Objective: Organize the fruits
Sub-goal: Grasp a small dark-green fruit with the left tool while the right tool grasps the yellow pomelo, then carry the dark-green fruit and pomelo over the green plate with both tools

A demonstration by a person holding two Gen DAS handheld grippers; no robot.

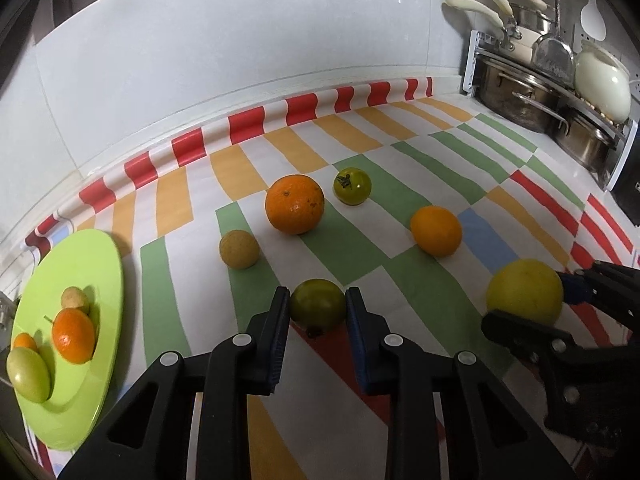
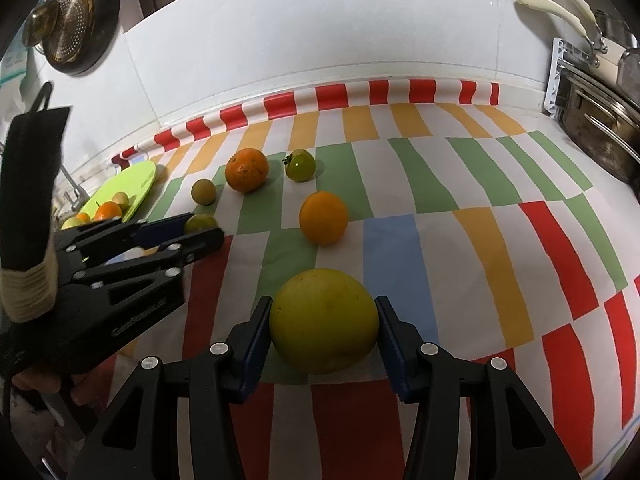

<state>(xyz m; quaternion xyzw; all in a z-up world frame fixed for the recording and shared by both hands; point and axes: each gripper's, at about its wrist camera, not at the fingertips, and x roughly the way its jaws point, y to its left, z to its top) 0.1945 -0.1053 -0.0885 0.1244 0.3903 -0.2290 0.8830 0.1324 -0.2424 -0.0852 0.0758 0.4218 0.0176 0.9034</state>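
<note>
Both claws straddle fruit on the striped cloth (image 1: 360,152) that covers the worktop. Left claw (image 1: 318,308) stands wide around a dark green fruit (image 1: 317,309), one finger on each side; its pads look just beside the skin, and whether they touch I cannot tell. Right claw (image 2: 322,322) brackets a large yellow-green fruit (image 2: 324,320) the same way, pads at or nearly at its flanks, the fruit resting on the cloth. Taking the lime-green plate (image 1: 100,264) as the landmark, where four small fruits already lie, the dark green fruit sits nearest of the loose ones, to the plate's right, and the yellow-green fruit lies well beyond it, further right. A tan fruit (image 1: 239,249), a big orange (image 1: 295,204), a green tomato (image 1: 352,186) and a smaller orange (image 1: 436,231) lie scattered behind. Since the left claw is nearer the plate, I judge its fruit the natural first carry: close, lift, swing leftward.
</note>
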